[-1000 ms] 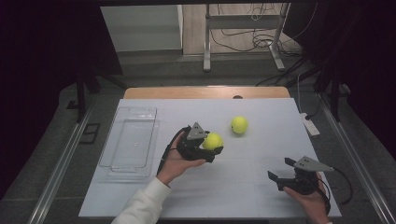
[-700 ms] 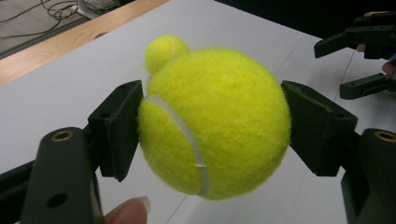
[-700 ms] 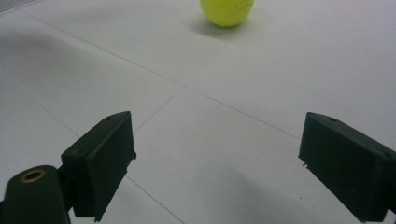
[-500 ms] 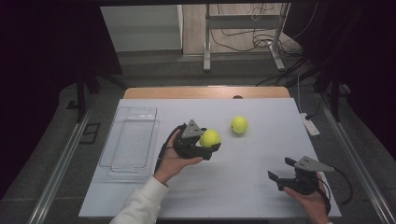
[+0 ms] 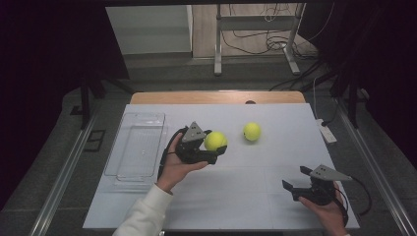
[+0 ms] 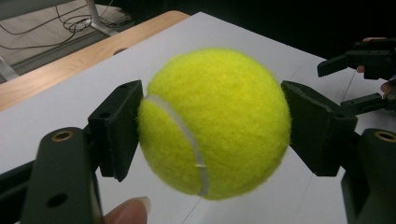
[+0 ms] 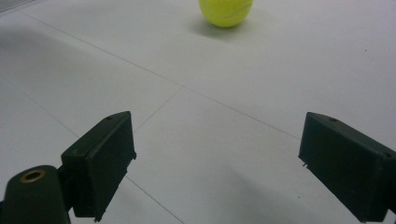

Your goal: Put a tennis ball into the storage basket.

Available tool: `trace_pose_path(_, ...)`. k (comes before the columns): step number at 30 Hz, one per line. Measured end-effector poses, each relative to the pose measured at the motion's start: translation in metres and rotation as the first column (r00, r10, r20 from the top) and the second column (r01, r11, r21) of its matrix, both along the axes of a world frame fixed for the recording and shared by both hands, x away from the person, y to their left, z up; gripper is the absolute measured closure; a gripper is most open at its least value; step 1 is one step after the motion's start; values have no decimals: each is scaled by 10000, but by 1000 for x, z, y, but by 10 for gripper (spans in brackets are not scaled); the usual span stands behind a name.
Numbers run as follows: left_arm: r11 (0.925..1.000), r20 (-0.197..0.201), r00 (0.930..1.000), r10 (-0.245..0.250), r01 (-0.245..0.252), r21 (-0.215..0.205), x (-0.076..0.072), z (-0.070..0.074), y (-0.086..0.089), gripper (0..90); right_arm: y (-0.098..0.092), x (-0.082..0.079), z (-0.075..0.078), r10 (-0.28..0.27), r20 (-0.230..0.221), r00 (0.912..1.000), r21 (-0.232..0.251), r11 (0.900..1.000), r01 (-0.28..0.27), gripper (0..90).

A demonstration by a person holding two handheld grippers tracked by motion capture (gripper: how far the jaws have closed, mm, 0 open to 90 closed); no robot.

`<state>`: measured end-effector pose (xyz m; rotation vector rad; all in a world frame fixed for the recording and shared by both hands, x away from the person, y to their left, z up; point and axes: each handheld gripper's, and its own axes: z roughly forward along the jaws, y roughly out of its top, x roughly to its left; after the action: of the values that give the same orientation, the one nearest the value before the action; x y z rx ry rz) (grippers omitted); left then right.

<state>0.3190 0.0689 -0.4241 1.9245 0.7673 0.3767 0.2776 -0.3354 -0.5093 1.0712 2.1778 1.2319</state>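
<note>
Right gripper [image 5: 296,186] sits low near the table's front edge, jaws spread, nothing between them; bare white tabletop [image 5: 236,196] ahead of it. Left gripper [image 5: 216,147] pinches a fuzzy yellow tennis ball [image 5: 215,140], apparently lifted off the surface, mid-table. Second tennis ball [image 5: 252,131] lies just beyond, apart. Clear plastic tray [image 5: 135,147] flanks the left edge. Wooden strip [image 5: 216,97] lines the far edge.
</note>
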Motion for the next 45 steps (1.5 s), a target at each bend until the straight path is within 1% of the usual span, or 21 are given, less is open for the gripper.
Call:
trace_pose_path(17,9991,161,9994,310,-305,-293,-1,8,14,260,-1,0,0,-20,15,10000,17,10000,20,106)
trace_pose_path(29,9961,347,9970,685,-665,-572,0,15,28,260,0,0,0,-45,24,10000,0,10000,45,106)
trace_pose_path(39,9945,340,9953,903,-883,-559,1,15,33,260,0,0,1,-38,33,10000,3,10000,38,106)
trace_pose_path(45,9920,341,9927,1158,-1139,-539,4,14,38,259,0,0,1,-22,58,10000,-34,10000,22,106)
